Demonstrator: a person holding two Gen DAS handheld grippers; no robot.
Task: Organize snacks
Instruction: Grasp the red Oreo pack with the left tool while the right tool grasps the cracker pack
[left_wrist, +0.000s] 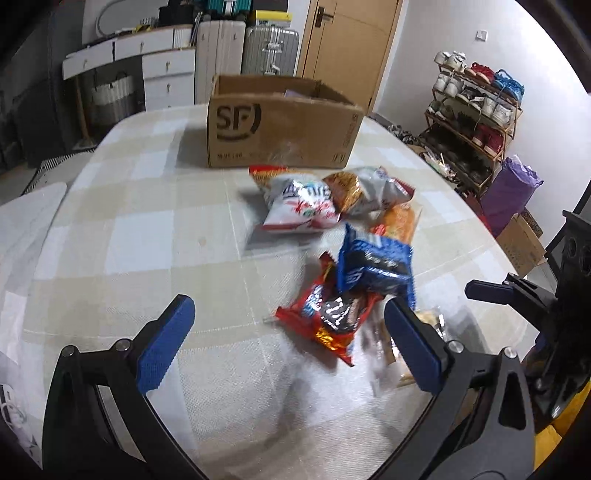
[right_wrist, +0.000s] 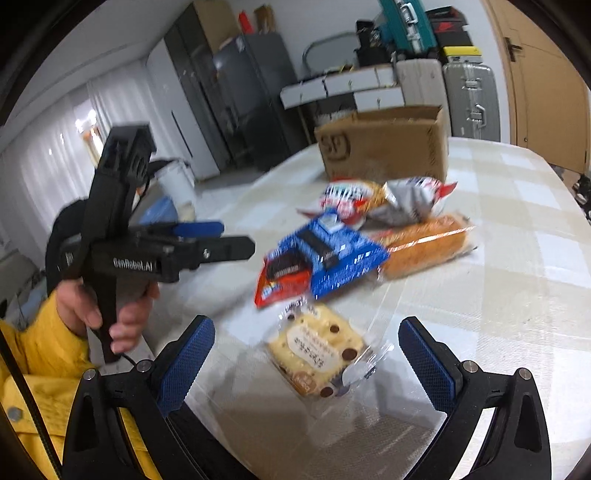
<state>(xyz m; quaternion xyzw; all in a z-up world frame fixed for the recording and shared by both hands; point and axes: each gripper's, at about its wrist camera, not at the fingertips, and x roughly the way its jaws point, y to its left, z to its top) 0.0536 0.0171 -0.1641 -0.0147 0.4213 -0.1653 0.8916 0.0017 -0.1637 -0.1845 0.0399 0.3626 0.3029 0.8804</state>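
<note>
One cardboard box (left_wrist: 280, 125) stands at top centre of the left wrist view, with a loose pile of about six snack packets (left_wrist: 343, 236) just below it on the checked table (left_wrist: 147, 229). Both the left gripper (left_wrist: 288, 343) and right gripper (right_wrist: 306, 363) hold their fingers wide apart, empty. One cookie packet (right_wrist: 317, 350) lies between the right one's fingers at lower centre.

Snack packets in a loose pile ahead of the right gripper (right_wrist: 306, 354): clear-wrapped yellow cake (right_wrist: 317, 350) nearest, between its spread fingers; blue packet (right_wrist: 332, 254) overlapping red packet (right_wrist: 280, 280); orange loaf (right_wrist: 424, 243) beyond; open cardboard box (right_wrist: 384, 147) farthest.
</note>
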